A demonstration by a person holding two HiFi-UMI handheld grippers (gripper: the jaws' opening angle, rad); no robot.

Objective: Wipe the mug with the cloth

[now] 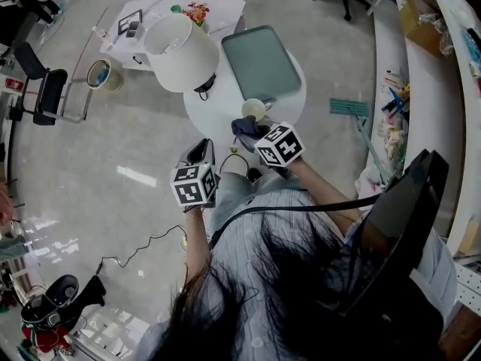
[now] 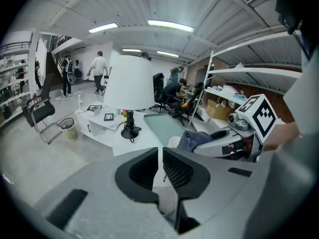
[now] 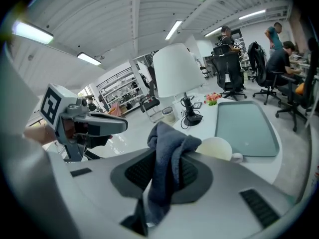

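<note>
1. Right gripper (image 3: pixel 167 167): the jaws are clamped on a blue-grey fabric cloth (image 3: pixel 168 143). A bunched fold stands up past the fingertips, and a tail hangs down between the pads.
2. Left gripper (image 2: pixel 160 169): the pads are pressed almost together, with only a thin slit between them and nothing in it. In the head view it hangs off the table edge, beside the right gripper and nearer the person.
3. A cream ceramic mug (image 3: pixel 218 148) sits just beyond the right fingertips, to the right of the raised fold. Whether cloth and mug touch cannot be told. The head view shows the mug (image 1: pixel 253 109) upright near the front edge of the round white table (image 1: pixel 216 116), with the cloth (image 1: pixel 245 128) close against its near side.
4. Behind the mug lies a grey-green rectangular tray (image 3: pixel 246 126). A white-shaded table lamp (image 3: pixel 174 71) stands to the left of it.
5. Judged step: the cloth is in hand and brought up to the mug, so this looks like the approach or the very start of wiping.
6. Judged next move: press the raised fold onto the mug wall and rub. Nothing holds the mug, so it may slide; the free left gripper could open and brace it.
</note>
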